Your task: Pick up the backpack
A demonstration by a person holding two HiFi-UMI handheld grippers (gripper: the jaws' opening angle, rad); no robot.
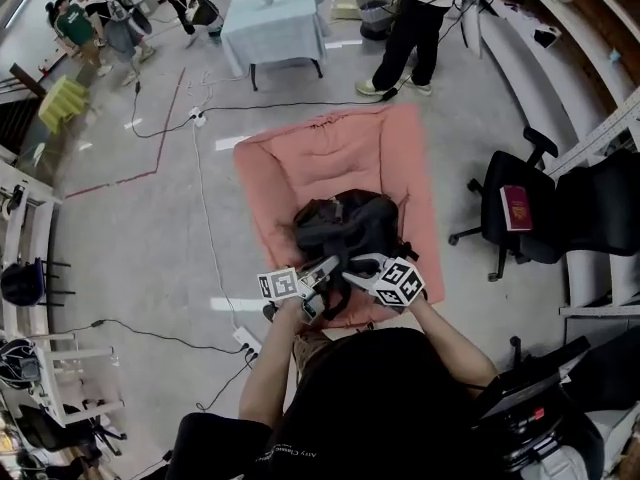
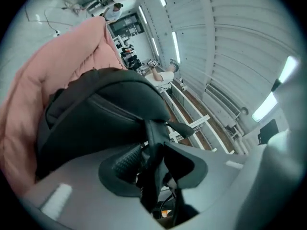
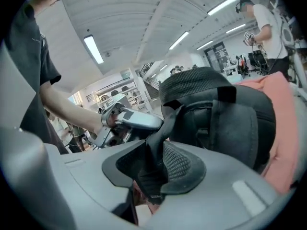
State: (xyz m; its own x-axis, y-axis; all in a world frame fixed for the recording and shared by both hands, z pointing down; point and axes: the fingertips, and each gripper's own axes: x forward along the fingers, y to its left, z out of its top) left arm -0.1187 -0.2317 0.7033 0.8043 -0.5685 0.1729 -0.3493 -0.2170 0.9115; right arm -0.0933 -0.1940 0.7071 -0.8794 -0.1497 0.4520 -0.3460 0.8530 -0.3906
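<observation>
Here, backpack [image 1: 345, 228] over pink cushion [image 1: 330, 153].

Grey floor [image 1: 130, 228], scuffed. Pink padded mat [image 1: 330, 158] flat on floor, centre. Black backpack [image 1: 345, 230] on mat's near half; whether fully resting, unclear. White cable [image 1: 205, 218] runs along floor left of mat to power strip [image 1: 246, 340]. Red tape line [image 1: 170, 118] further left. Cloth-covered table [image 1: 272, 28] stands beyond mat; black office chair [image 1: 515, 208] right, apart from mat.
</observation>
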